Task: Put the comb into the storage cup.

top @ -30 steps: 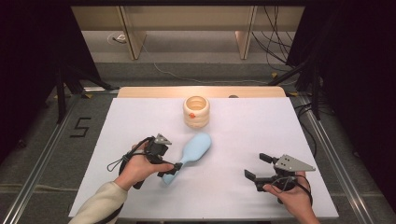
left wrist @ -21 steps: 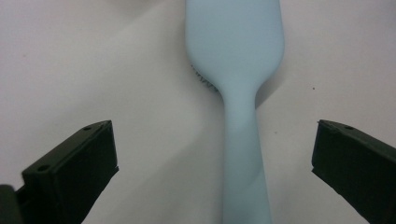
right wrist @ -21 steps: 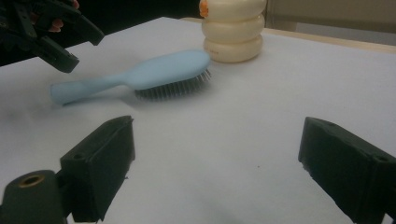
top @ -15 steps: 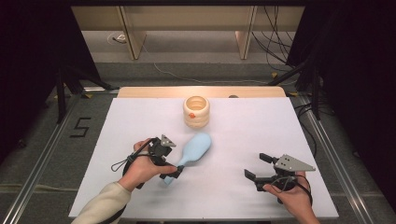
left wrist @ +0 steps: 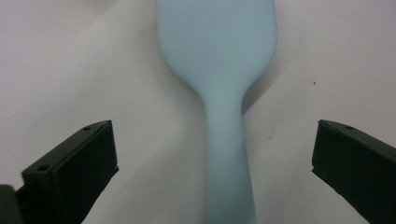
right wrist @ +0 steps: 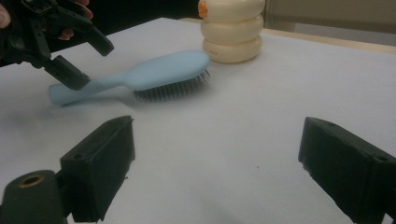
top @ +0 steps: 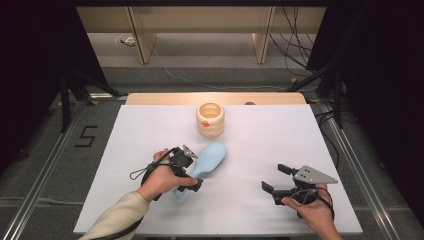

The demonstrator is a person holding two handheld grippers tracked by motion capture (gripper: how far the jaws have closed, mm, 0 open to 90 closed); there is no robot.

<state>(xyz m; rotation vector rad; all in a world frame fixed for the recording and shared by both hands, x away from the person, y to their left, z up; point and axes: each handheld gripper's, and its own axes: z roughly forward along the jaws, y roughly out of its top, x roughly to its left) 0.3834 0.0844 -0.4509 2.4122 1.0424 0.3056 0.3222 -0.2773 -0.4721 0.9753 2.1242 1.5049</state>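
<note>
Two grippers work this white table (top: 125, 150), and the left gripper (top: 192, 172) is plainly the nearer one to the brush (top: 207, 160). Nearest the person, the right gripper (top: 275, 179) hovers low over bare cloth at the table's right front, its jaws spread fairly wide with nothing between them; in the right gripper view the brush (right wrist: 140, 77) lies well off, beyond its jaws and to their left. The left gripper sits over the brush's handle end, and its jaws have just been opening — they now stand as wide as they go, one on each side of the handle, with clear table showing between each pad and the handle, so nothing is gripped. In the left gripper view the handle runs straight up the middle between the jaws and widens into the head (left wrist: 217, 42) farther on; the brush's long axis lines up with the direction the gripper points. Seen from above, that axis slants from the handle at near left to the head at far right, bristles down on the table. Beyond the head, close but apart, stands a cream ribbed pot (top: 210, 119) with a small orange spot. My reading — closing squarely across the handle is what a pickup would need, and the left hand is placed for it.
</note>
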